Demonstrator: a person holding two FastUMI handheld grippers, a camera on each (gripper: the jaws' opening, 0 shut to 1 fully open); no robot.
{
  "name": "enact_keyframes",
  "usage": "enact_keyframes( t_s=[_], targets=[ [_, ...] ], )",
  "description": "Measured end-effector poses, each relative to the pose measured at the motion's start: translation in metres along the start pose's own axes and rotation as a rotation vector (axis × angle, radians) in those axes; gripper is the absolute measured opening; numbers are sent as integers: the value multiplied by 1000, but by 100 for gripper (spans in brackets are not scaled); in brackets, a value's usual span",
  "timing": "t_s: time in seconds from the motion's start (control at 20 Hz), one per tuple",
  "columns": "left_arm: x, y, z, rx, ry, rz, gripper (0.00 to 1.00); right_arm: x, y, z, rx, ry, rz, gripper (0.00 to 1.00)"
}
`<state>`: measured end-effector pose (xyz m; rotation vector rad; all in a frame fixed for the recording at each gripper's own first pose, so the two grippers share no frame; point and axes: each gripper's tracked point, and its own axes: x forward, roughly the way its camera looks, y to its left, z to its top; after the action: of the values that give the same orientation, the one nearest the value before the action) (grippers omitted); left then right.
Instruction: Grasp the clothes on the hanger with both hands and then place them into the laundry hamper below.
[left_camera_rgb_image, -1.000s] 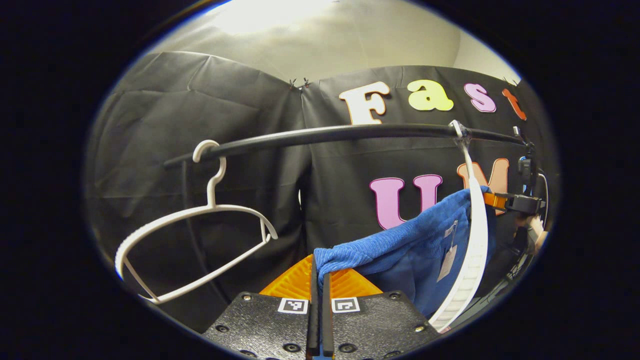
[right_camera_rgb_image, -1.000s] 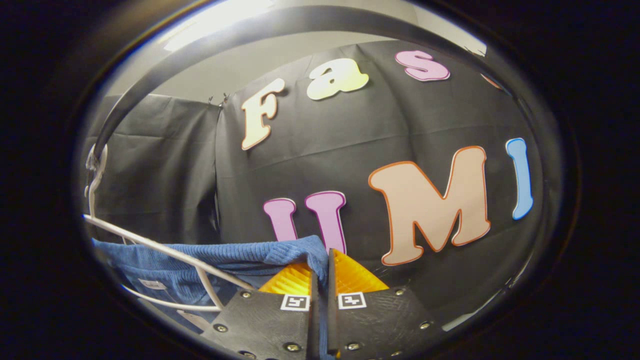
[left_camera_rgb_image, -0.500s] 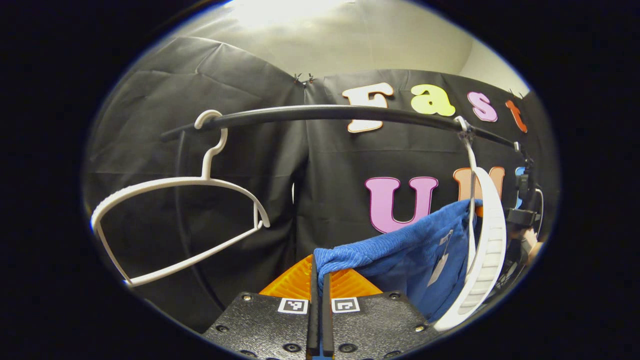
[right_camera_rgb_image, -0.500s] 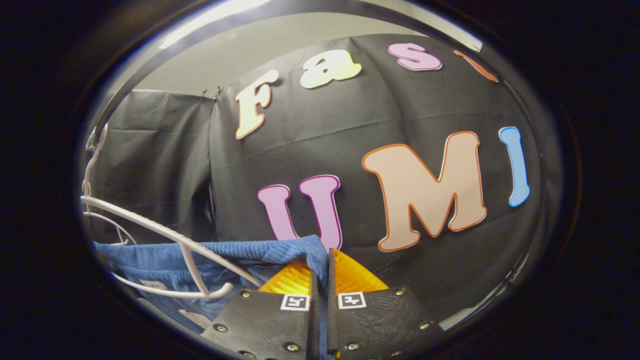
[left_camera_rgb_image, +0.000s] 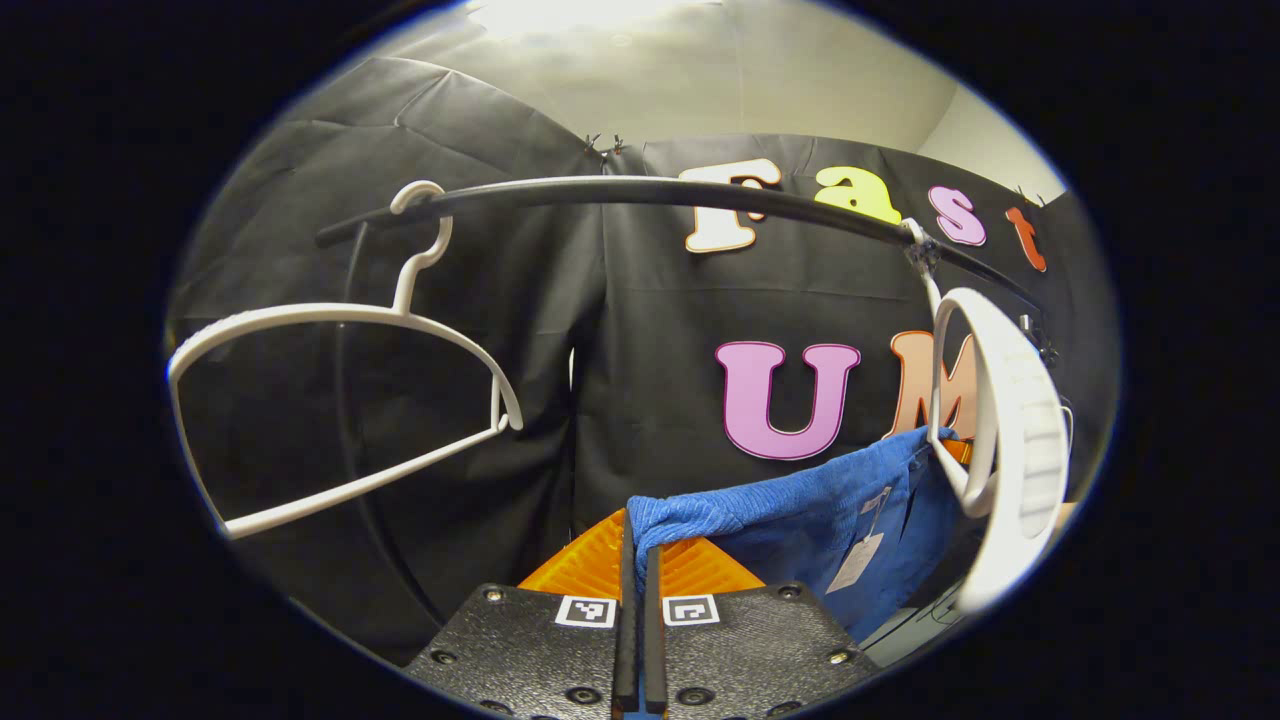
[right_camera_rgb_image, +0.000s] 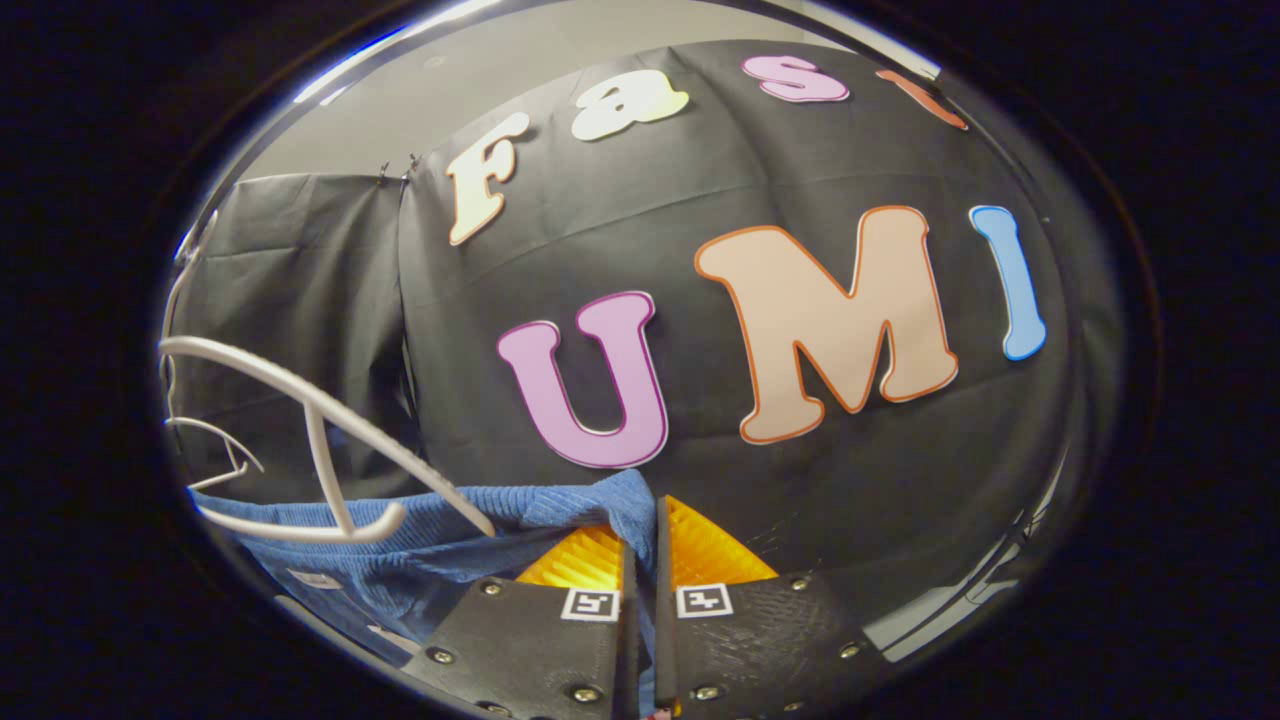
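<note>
Fingers, left: my left gripper (left_camera_rgb_image: 636, 560) has both fingers pressed together on one corner of the blue garment (left_camera_rgb_image: 800, 515); cloth bunched at the tips.
Fingers, right: my right gripper (right_camera_rgb_image: 640, 560) is likewise closed tight on the opposite corner of the same garment (right_camera_rgb_image: 480, 520).
Garment: stretched between my two grips, top edge sagging slightly; a paper tag (left_camera_rgb_image: 855, 560) hangs from its inner face.
Garment vs hanger: the white hanger (left_camera_rgb_image: 1010, 440) it belongs to hangs from the black rail (left_camera_rgb_image: 640, 192); cloth edge sits at the hanger's lower end, whether touching I cannot tell.
Second hanger: empty white hanger (left_camera_rgb_image: 340, 400), hooked on the rail's far end, well apart from the garment.
Backdrop: black cloth wall (right_camera_rgb_image: 850, 480) behind everything.
</note>
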<state>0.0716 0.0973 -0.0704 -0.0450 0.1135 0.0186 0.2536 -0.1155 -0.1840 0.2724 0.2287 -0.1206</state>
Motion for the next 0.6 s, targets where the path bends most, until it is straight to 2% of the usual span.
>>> enact_keyframes(
  t_s=[0.25,0.6],
  targets=[
    [-10,5,-22,-18,39,10,3,-20,-9,-30,-31,47,-17,6],
    [-41,-2,-43,9,76,-3,3,-65,-29,-45,-60,72,-52,7]
  ],
)
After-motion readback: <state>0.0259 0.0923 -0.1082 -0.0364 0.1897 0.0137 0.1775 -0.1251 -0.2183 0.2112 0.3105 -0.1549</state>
